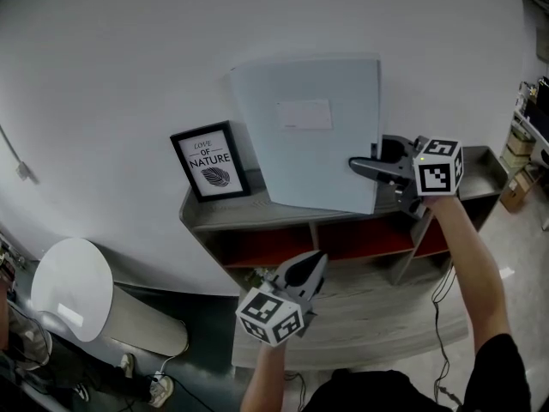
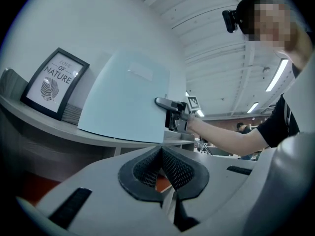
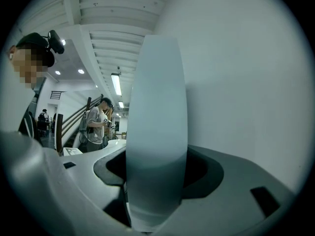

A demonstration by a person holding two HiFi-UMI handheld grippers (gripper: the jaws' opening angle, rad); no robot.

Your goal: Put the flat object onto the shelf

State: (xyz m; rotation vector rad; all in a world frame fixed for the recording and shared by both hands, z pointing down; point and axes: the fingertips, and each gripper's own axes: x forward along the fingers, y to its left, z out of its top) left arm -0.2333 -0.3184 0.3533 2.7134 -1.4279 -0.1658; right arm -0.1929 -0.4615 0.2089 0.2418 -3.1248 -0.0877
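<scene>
The flat object (image 1: 309, 136) is a pale blue board-like folder with a blank label. It stands upright on the grey shelf top (image 1: 232, 211) and leans back against the white wall. My right gripper (image 1: 364, 166) is shut on its right edge, one jaw across the front face. In the right gripper view the folder's edge (image 3: 156, 132) fills the gap between the jaws of the right gripper (image 3: 156, 186). My left gripper (image 1: 314, 264) hangs lower, in front of the shelf, shut and holding nothing. Its view shows its own jaws (image 2: 161, 154), the folder (image 2: 125, 100) and the right gripper (image 2: 170, 107).
A black-framed print (image 1: 210, 161) stands on the shelf top left of the folder, close to it. Under the top are red-backed compartments (image 1: 266, 247). A white round-lidded bin (image 1: 73, 286) sits at the lower left. Cardboard boxes (image 1: 515, 187) lie at the right. A person (image 3: 96, 122) stands far off.
</scene>
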